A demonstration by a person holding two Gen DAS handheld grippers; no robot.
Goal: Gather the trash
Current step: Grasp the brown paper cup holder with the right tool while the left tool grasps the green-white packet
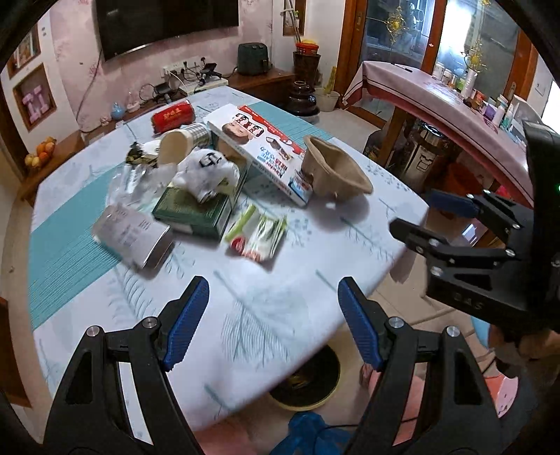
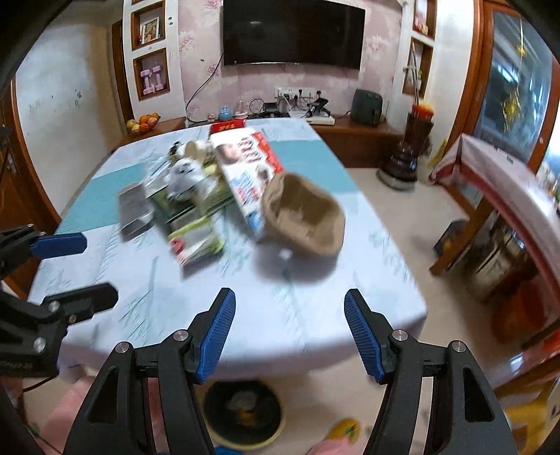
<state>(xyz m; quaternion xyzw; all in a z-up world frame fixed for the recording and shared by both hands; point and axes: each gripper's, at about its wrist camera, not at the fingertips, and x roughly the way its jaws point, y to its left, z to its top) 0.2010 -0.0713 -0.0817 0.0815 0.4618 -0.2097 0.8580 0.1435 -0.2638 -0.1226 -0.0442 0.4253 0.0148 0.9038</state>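
Left wrist view shows the trash heaped on the middle of a pale tablecloth-covered table: a brown pulp-paper bowl tipped on its side with its mouth facing the camera, touching the end of a long white-and-red snack box that leans across the pile. Beside the box lie a crumpled white bag resting on a dark green carton, a beige paper cup lying on its side, a green-and-white wrapper flat on the cloth, a grey tin lying down, some clear plastic, and a red packet at the far side. A teal runner crosses the table under part of the heap. The left gripper hangs over the near edge of the table, jaws spread wide, holding and touching nothing, well apart from the pile. In the right wrist view, blurred by motion, the right gripper is likewise spread wide and empty above the near table edge, with the bowl and wrapper ahead of it. Each gripper shows at the edge of the other's view. A round yellow-rimmed bin stands on the floor below the table edge, and a dark television hangs on the far wall.
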